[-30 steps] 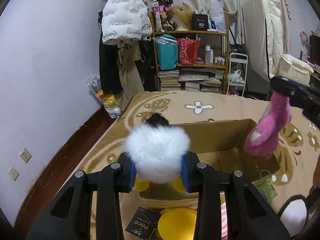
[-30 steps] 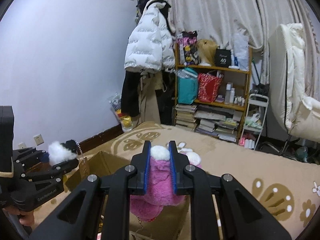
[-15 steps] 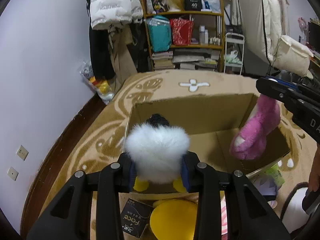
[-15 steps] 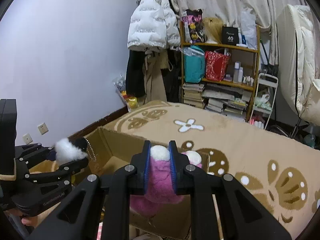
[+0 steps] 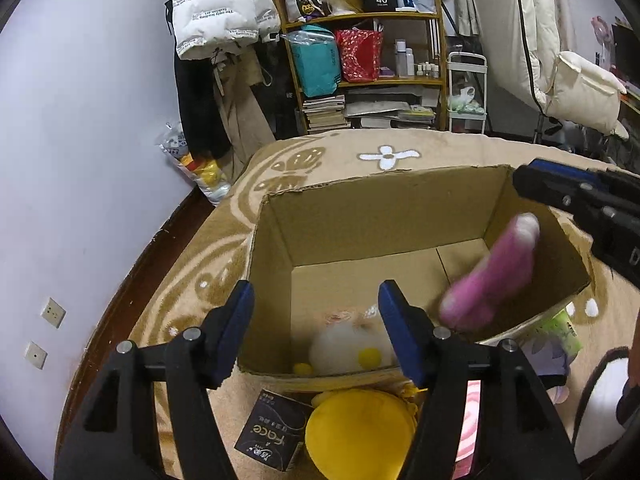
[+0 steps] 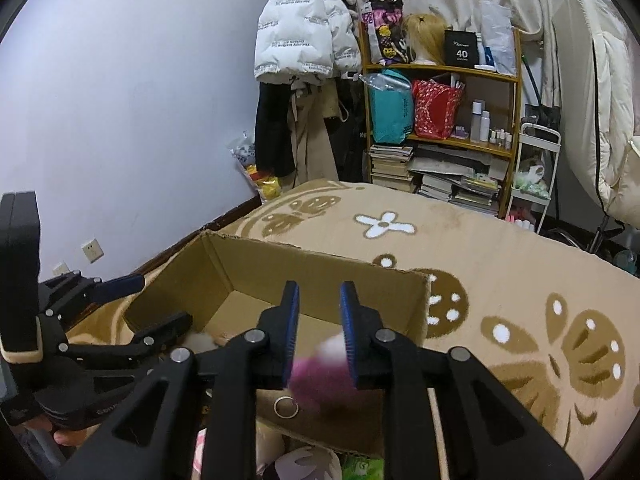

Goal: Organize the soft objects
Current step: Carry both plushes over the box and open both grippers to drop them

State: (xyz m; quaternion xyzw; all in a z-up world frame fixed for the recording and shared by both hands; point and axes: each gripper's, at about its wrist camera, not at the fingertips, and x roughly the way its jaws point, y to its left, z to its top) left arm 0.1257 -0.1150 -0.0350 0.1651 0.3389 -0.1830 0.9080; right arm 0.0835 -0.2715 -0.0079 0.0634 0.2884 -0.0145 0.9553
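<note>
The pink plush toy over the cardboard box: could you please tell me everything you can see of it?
The pink plush toy is fuzzy magenta with pale whitish tips at both ends. It is motion-blurred, tilted, inside the opening of the cardboard box near its right wall, apparently in mid-air. The right gripper is open above it, and its fingers seem clear of the toy. Whether the toy touches the box is unclear.

The open brown cardboard box (image 5: 384, 216) has matt walls and ragged torn rims. The white fluffy plush toy (image 5: 348, 344) inside looks long-piled, the blurred pink plush toy (image 5: 492, 276) likewise furry. The beige patterned carpet (image 6: 500, 280) is short-napped cloth. The small black carton (image 5: 272, 436) shows a slight sheen; the yellow round cushion (image 5: 360, 436) looks smooth fabric
</note>
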